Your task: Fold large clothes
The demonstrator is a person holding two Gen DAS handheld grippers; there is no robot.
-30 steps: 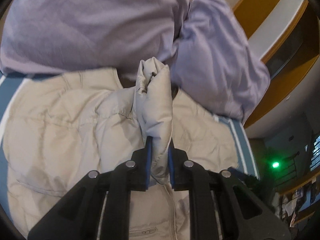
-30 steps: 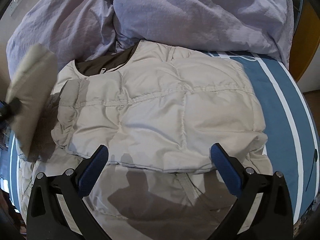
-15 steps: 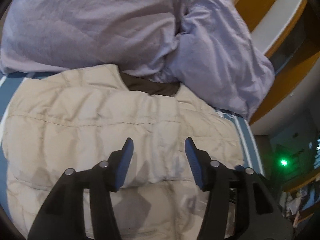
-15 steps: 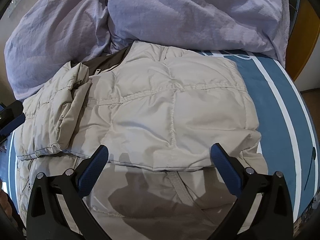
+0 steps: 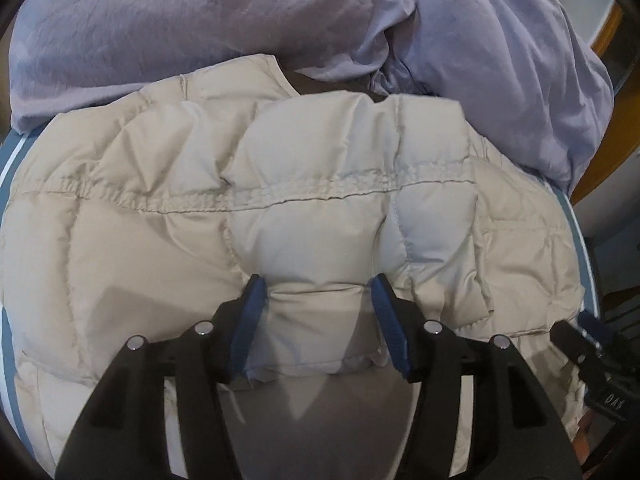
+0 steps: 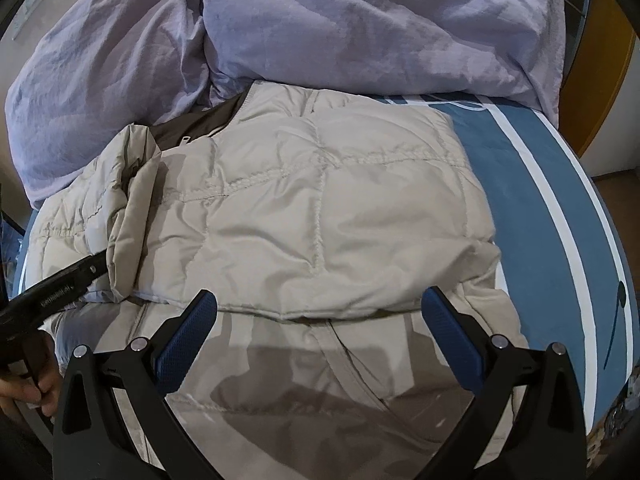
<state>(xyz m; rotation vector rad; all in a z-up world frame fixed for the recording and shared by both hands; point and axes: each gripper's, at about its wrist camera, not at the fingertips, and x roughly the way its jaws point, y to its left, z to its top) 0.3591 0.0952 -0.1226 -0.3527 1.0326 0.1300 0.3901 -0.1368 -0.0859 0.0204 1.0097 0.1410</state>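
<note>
My beige puffer jacket (image 6: pixel 320 208) lies on the blue white-striped bedsheet (image 6: pixel 560 208) below a rumpled lilac duvet (image 6: pixel 360 20), left gripper (image 5: pixel 318 300) opening around its folded sleeve (image 5: pixel 320 240), right gripper (image 6: pixel 320 320) wide, empty.

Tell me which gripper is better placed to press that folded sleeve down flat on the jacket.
Left. The left gripper sits right on the folded sleeve, its jaws opening with padded fabric bulging between them. The right gripper hovers wide open over the jacket, beside the sleeve and gripping nothing.

Beige, lilac, blue
Beige quilted jacket (image 6: pixel 320 208), brown lining; lilac duvet (image 6: pixel 360 20); blue bed sheet (image 6: pixel 532 208) with white stripes.
</note>
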